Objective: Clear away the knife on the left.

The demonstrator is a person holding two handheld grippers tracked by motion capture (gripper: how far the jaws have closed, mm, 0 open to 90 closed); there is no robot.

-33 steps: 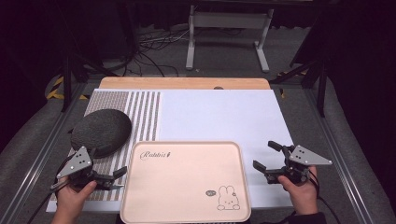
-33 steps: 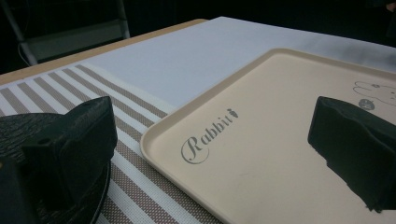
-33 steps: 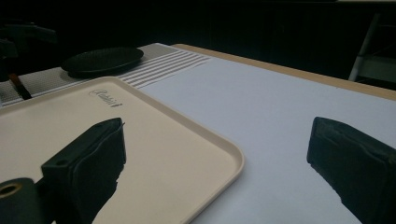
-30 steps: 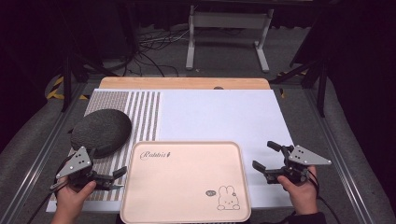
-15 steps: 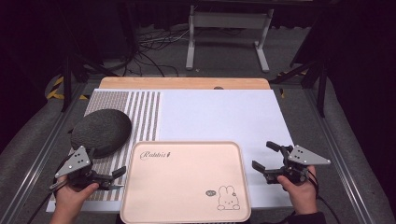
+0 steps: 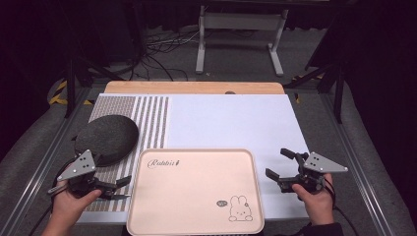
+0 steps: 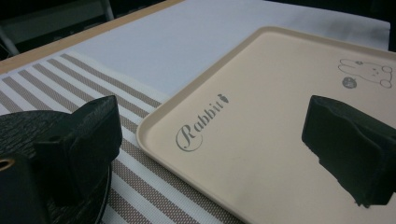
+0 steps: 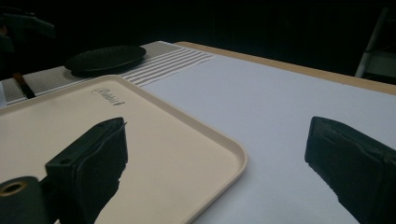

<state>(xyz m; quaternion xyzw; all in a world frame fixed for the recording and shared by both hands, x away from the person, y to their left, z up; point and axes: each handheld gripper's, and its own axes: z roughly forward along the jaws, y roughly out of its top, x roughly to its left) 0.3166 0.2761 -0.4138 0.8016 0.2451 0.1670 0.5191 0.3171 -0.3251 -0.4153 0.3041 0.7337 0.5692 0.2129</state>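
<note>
Tray (image 6: 196, 196) cut off at the bottom edge in the high view. Small grey mark (image 6: 222, 202) beside its rabbit drawing (image 6: 239, 208): too small to read.

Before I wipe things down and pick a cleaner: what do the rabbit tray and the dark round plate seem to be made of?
The tray looks like smooth matte cream plastic or melamine: even colour, moulded raised rim, printed rabbit and lettering. The dark round plate looks rough and matte, perhaps stoneware or cast iron; its fine surface grain shows in the left gripper view, but I can't tell which.
</note>
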